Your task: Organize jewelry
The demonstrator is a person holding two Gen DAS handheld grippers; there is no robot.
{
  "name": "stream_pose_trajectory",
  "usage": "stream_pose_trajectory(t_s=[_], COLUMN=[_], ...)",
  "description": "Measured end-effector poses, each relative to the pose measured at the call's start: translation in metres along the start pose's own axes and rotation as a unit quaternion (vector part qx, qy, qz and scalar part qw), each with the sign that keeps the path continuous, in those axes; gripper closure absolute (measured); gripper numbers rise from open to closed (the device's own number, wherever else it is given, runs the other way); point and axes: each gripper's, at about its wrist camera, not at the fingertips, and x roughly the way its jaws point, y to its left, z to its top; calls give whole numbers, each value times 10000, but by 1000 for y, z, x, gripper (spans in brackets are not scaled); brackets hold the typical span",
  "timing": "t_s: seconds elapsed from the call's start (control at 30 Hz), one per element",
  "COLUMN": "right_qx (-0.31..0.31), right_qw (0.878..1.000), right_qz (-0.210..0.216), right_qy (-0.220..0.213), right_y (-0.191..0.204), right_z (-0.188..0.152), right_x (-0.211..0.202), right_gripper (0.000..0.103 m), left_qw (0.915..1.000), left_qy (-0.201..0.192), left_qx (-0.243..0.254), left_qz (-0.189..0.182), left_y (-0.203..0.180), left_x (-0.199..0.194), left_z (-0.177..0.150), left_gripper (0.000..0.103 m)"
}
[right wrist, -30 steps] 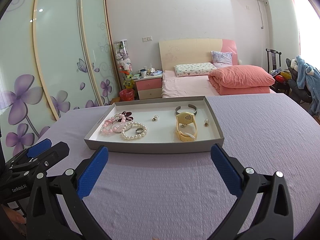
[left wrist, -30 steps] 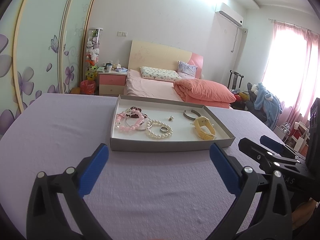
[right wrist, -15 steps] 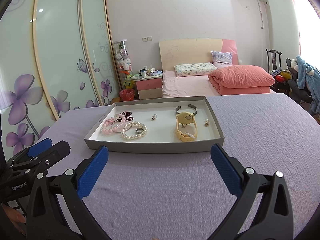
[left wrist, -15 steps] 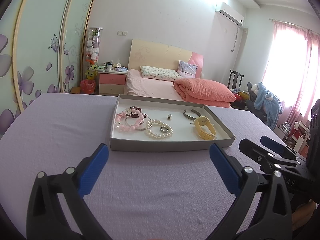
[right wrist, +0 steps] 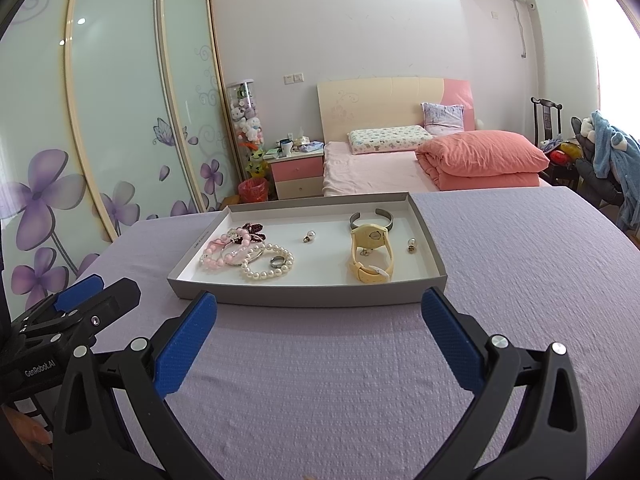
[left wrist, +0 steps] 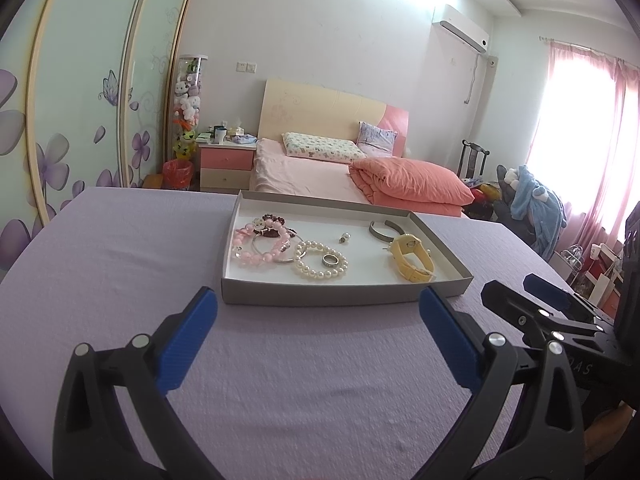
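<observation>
Both hand-held grippers hover side by side over the lilac-covered worktop (right wrist: 520, 248), just short of the tray (right wrist: 304, 295). Left hand-held gripper (left wrist: 318, 312): jaws spread wide, nothing between them. Right hand-held gripper (right wrist: 319, 312): same, wide apart and empty.

All jewelry sits in the shallow grey tray with a white floor. Left end: pink bead bracelets (right wrist: 218, 254) tangled with a dark beaded piece (right wrist: 252, 232). Beside them a pearl bracelet (right wrist: 266, 266) with a silver ring (right wrist: 277, 261) lying inside its loop. Middle: one pearl earring (right wrist: 309, 236). Right: yellow watch (right wrist: 370, 254), a metal cuff (right wrist: 370, 218) behind it, a second earring (right wrist: 411, 245) near the right wall.
</observation>
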Motion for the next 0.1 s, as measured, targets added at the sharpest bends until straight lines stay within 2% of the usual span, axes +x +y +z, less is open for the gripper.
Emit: stream_pose_trajectory(t_s=[0.1], right_qx=[-2], right_qw=[10000], right_qz=[2], right_qy=[-1], right_y=[-2], right_z=[0], right_x=[0], right_gripper=[1], left_qw=[10000], left_qy=[14], left_qx=[-11], left_qz=[-10], left_y=[0], left_x=[-1], left_z=[0], left_gripper=[2])
